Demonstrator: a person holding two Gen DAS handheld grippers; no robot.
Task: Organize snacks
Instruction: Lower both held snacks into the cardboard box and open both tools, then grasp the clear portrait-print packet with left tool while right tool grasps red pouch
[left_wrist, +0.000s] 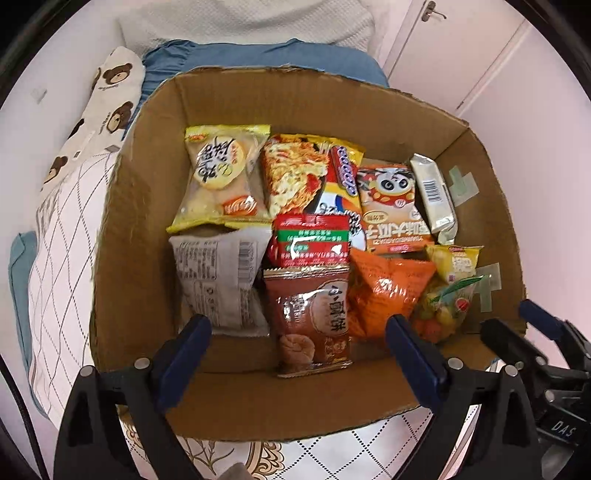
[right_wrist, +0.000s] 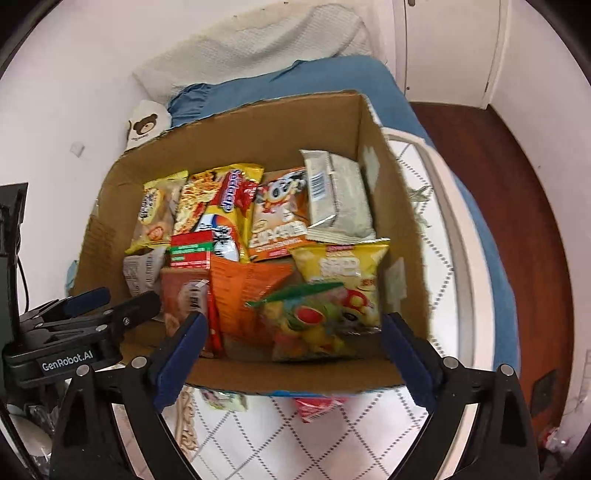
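An open cardboard box on the bed holds several snack packets. A brown cookie packet lies at the near middle, with an orange bag and a fruit-candy bag to its right. My left gripper is open and empty above the box's near edge. My right gripper is open and empty, just above the fruit-candy bag. A yellow chip bag and the orange bag lie beyond it. The left gripper also shows in the right wrist view, at the box's left.
The box rests on a white quilted bedspread with a blue pillow and a bear-print pillow behind. Two loose packets lie on the bed in front of the box. A wooden floor lies to the right.
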